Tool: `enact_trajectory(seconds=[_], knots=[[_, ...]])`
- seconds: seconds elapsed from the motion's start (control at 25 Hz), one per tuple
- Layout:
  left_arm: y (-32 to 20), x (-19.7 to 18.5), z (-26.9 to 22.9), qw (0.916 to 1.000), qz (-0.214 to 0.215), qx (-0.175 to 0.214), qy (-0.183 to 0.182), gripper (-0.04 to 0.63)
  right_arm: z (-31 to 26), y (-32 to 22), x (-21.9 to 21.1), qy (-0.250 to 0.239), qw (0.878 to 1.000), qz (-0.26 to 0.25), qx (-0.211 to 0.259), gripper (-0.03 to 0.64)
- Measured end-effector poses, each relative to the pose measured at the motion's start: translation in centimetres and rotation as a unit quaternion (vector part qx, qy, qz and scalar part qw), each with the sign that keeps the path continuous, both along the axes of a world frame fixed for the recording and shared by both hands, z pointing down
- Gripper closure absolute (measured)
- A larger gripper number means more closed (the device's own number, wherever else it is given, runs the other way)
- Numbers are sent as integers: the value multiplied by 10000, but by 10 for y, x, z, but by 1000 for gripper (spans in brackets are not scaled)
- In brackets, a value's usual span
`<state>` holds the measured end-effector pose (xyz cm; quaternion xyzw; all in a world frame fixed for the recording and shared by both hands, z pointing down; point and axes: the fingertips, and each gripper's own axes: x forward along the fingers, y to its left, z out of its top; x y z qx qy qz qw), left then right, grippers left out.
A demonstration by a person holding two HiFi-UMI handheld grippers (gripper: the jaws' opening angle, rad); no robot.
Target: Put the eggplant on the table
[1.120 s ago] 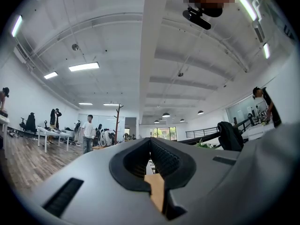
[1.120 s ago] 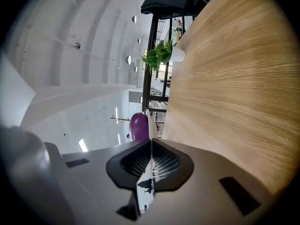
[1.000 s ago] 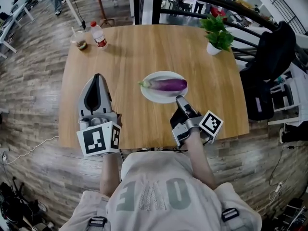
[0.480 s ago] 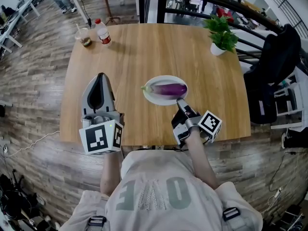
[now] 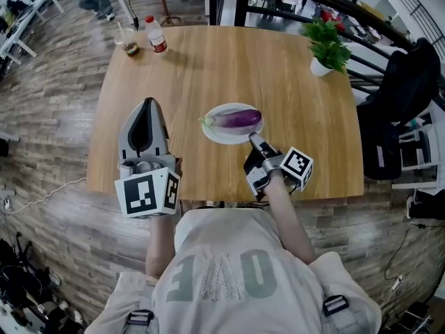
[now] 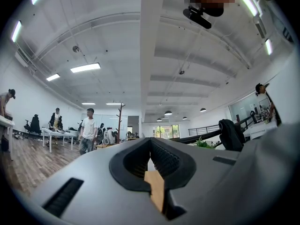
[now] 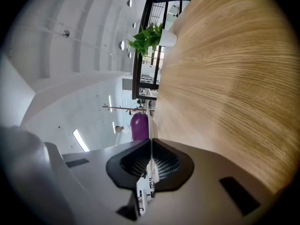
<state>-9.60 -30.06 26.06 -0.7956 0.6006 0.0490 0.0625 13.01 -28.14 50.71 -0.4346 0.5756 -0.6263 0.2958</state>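
A purple eggplant (image 5: 237, 119) with a green stem lies on a white plate (image 5: 217, 135) at the middle of the wooden table (image 5: 306, 152). My right gripper (image 5: 252, 138) is shut and holds nothing. Its tip sits just off the plate's near right edge, short of the eggplant. In the right gripper view the gripper (image 7: 151, 142) is rolled on its side, with the eggplant (image 7: 139, 126) straight ahead beyond the closed jaws. My left gripper (image 5: 145, 103) hovers over the table's left part, away from the plate. Its jaws (image 6: 150, 142) meet, with nothing between them.
A plastic bottle (image 5: 158, 39) and a drink cup (image 5: 129, 43) stand at the table's far left corner. A potted plant (image 5: 328, 51) stands at the far right. A dark jacket (image 5: 403, 82) hangs on a chair to the right, and a black railing runs behind the table.
My right gripper has sunk towards the table and now points at the plate's near edge. The left gripper has stayed put. The eggplant has not moved.
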Motion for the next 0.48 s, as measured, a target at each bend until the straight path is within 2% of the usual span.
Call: enact_trajectory(seconds=[0.2, 0.48], knots=[[3, -8, 3, 9999, -126, -42, -72, 588, 23, -8, -5, 157, 9998, -58, -140, 591], [2, -25, 14, 9990, -338, -227, -166, 588, 59, -13, -17, 83, 9990, -36, -443, 591]])
